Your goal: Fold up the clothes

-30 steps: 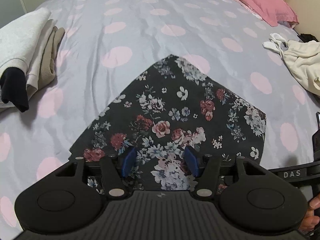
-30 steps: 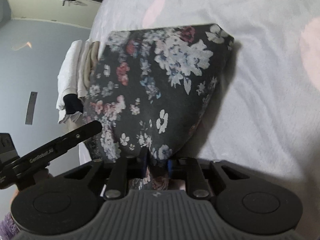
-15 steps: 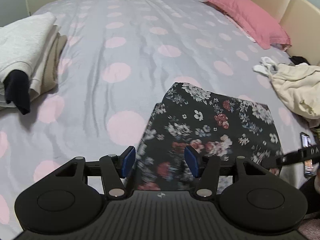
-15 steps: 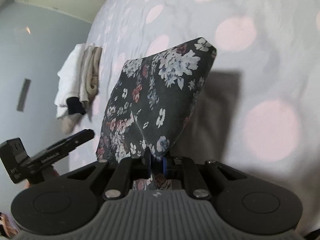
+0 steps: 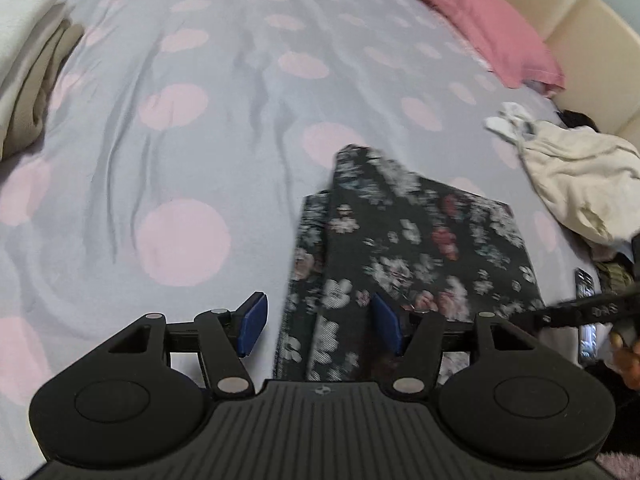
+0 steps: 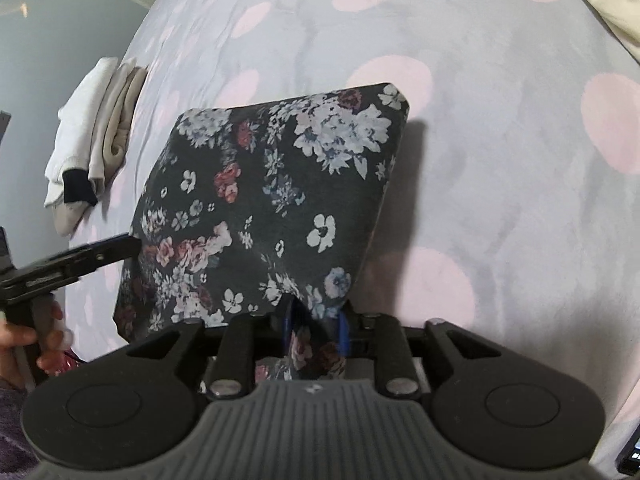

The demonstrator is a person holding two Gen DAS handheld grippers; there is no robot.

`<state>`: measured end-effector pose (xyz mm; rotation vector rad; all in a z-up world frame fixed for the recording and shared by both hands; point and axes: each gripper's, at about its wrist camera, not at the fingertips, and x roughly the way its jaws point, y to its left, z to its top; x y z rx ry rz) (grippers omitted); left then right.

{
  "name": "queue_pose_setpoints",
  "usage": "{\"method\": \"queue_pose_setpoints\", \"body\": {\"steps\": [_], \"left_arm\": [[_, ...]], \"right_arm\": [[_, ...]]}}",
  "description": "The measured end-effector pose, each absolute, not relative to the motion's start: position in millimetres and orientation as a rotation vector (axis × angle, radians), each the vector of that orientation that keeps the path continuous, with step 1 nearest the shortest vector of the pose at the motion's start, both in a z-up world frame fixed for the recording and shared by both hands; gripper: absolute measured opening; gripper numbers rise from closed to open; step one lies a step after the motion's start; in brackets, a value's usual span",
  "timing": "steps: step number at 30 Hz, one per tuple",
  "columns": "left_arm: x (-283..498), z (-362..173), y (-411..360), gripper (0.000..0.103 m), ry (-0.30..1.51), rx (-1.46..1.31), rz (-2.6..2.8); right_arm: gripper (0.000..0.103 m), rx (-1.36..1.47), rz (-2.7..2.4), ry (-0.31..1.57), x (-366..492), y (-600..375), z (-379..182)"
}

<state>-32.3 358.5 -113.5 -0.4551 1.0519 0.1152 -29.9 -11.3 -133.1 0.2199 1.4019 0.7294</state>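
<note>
On the bed (image 5: 240,80), the right gripper (image 6: 314,330) fingers are opening around the floral garment (image 6: 280,184); the left gripper (image 5: 316,330) fingers are also opening, unclamped. Released unevenly, the six-o'clock edge could slump and undo the fold.

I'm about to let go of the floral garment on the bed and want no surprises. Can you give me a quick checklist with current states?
1. Right gripper jaws opening, floral garment hem between them: ok.
2. Left gripper pads clear of cloth: ok, jaws opening.
3. Fold edges aligned: not ok, a lower layer sticks out on the left.
4. Garment fully resting on the bed: cannot tell.
5. Folded stack out of the way: ok.
6. Cream garment apart from the floral one: ok.
</note>
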Motion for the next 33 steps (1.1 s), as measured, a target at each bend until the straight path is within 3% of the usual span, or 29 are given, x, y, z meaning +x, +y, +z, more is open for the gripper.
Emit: {"method": "queue_pose_setpoints", "body": {"steps": [3, 7, 18, 24, 27, 33], "left_arm": [[-31, -126, 366, 0.061, 1.052, -0.530, 0.107], [-30, -141, 371, 0.074, 1.065, -0.557, 0.114], [-27, -159, 364, 0.077, 1.085, -0.628, 0.086], [-27, -160, 356, 0.065, 1.099, -0.643, 0.037], [-28, -158, 356, 0.044, 1.086, -0.676, 0.011], [-30, -155, 355, 0.038, 1.068, -0.687, -0.001]], "right_arm": [[0.034, 0.253, 0.716, 1.414, -27, -16, -138], [0.040, 0.242, 0.713, 1.411, -29, -14, -142], [0.041, 0.244, 0.716, 1.411, -29, 0, -146], [0.041, 0.272, 0.721, 1.405, -28, -1, -149], [0.041, 0.303, 0.722, 1.403, -27, -4, -152], [0.041, 0.401, 0.708, 1.415, -35, -17, -159]]}}
